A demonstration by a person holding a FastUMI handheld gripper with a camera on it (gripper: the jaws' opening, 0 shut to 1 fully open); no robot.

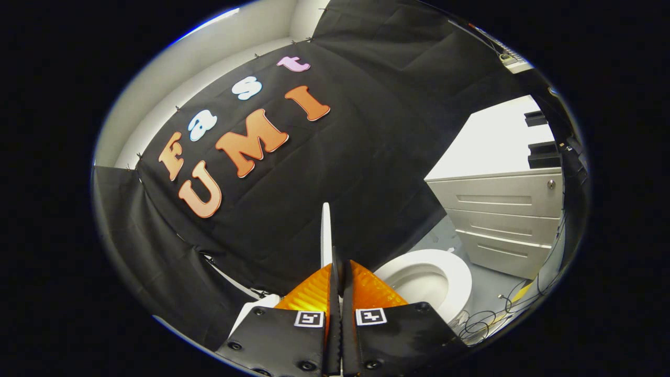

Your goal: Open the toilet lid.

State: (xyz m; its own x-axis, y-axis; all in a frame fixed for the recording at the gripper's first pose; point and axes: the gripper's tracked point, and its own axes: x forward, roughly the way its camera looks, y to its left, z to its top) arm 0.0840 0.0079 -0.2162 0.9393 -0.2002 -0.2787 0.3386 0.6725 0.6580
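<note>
Both fingers of the gripper (338, 272) pinch the raised toilet lid's (326, 230) thin edge, bowl (434, 280) open alongside.

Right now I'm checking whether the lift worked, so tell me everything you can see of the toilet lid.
The toilet lid shows as a thin white edge, smooth and plastic-looking, standing upright and seen edge-on. It rises from between the fingertips of the gripper, whose fingers are closed on it from both sides. Behind it hangs the black cloth wall. To its right and lower lies the uncovered white toilet seat around the bowl, so the lid is raised off the seat. Its hinge is hidden behind the fingers.
</note>
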